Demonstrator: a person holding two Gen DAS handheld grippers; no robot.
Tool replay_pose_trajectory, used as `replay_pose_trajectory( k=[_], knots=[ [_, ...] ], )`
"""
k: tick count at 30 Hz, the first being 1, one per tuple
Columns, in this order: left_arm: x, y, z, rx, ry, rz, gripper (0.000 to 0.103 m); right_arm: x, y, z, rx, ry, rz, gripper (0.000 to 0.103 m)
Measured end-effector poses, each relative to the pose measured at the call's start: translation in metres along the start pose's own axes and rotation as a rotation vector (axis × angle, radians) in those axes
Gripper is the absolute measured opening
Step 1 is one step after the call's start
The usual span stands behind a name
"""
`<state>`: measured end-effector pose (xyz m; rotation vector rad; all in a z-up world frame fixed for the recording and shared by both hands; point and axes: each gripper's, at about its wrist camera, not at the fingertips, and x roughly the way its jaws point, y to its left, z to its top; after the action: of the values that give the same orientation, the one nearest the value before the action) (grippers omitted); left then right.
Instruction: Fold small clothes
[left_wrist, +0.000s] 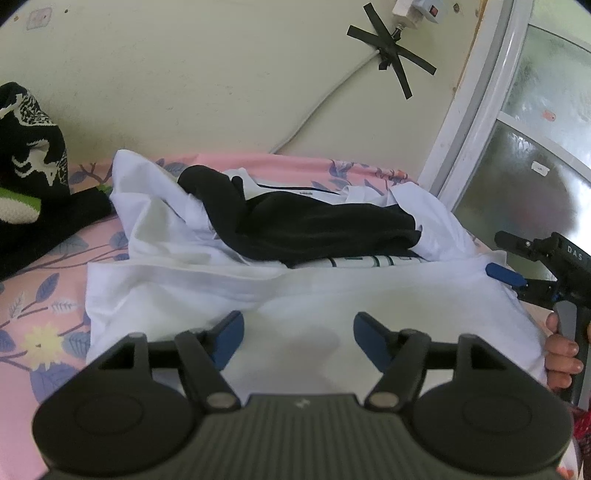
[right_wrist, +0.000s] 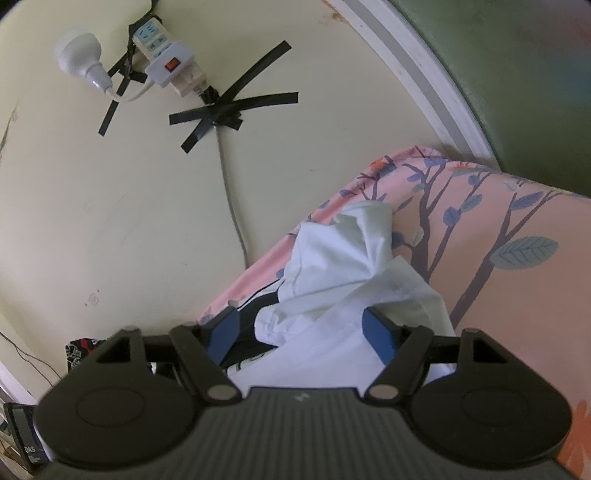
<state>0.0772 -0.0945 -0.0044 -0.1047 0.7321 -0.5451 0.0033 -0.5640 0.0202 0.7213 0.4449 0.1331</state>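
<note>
**Flattening done, next fold waiting**

Lying spread across the floral bedsheet (left_wrist: 44, 295), the white garment (left_wrist: 314, 295) looks half-folded, with a black garment (left_wrist: 295, 225) heaped on more white clothes just behind it. I judge the step in hand to be a pause between folds: both grippers have nothing gripped. The left gripper (left_wrist: 298, 341) hovers over the near part of the cloth, tilted downward, jaws spread and empty. The right gripper (right_wrist: 298, 334) sits at the garment's right edge, jaws spread with the hem lying loosely between them, unpinched. Next, each gripper probably needs to pinch an edge and carry it over evenly.
</note>
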Motion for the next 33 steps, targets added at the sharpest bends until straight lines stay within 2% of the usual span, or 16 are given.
replay_pose_trajectory(
  k=[8, 10, 11, 12, 13, 16, 18, 19, 20, 22, 26, 28, 31, 33],
  knots=[
    [0.001, -0.003, 0.001, 0.018, 0.008, -0.003, 0.072, 0.004, 0.005, 0.001, -0.041, 0.015, -0.029, 0.068],
    [0.0, -0.002, 0.001, 0.016, 0.01, -0.009, 0.074, 0.005, 0.007, 0.002, -0.051, 0.027, -0.05, 0.065],
    [-0.001, 0.0, 0.001, 0.008, 0.013, -0.018, 0.075, 0.004, 0.011, 0.005, -0.062, 0.04, -0.063, 0.066],
    [-0.003, 0.002, 0.003, -0.003, 0.02, -0.026, 0.075, 0.002, 0.015, 0.011, -0.078, 0.054, -0.045, 0.073],
    [-0.005, 0.004, 0.006, -0.018, 0.034, -0.034, 0.075, 0.0, 0.023, 0.019, -0.099, 0.058, -0.024, 0.073],
    [-0.024, 0.01, 0.032, -0.037, -0.006, -0.1, 0.075, 0.005, 0.058, 0.054, -0.255, 0.077, -0.014, 0.073],
    [-0.033, 0.007, 0.063, 0.027, -0.053, -0.049, 0.077, 0.026, 0.081, 0.079, -0.365, 0.104, -0.019, 0.073],
    [-0.031, 0.004, 0.084, 0.064, -0.07, 0.017, 0.079, 0.039, 0.088, 0.089, -0.394, 0.123, -0.02, 0.073],
    [-0.025, 0.003, 0.102, 0.083, -0.071, 0.064, 0.079, 0.059, 0.093, 0.1, -0.421, 0.155, -0.024, 0.073],
    [0.0, 0.003, 0.137, 0.109, -0.04, 0.109, 0.082, 0.103, 0.097, 0.115, -0.449, 0.226, -0.045, 0.073],
    [0.086, 0.013, 0.182, 0.113, 0.125, 0.201, 0.083, 0.193, 0.082, 0.123, -0.411, 0.385, -0.113, 0.075],
    [0.123, 0.021, 0.19, 0.105, 0.178, 0.251, 0.083, 0.224, 0.073, 0.118, -0.42, 0.434, -0.145, 0.077],
    [0.159, 0.035, 0.191, 0.062, 0.239, 0.267, 0.082, 0.252, 0.062, 0.105, -0.436, 0.512, -0.155, 0.078],
    [0.176, 0.037, 0.186, 0.051, 0.276, 0.263, 0.072, 0.261, 0.058, 0.098, -0.458, 0.55, -0.143, 0.074]
  ],
)
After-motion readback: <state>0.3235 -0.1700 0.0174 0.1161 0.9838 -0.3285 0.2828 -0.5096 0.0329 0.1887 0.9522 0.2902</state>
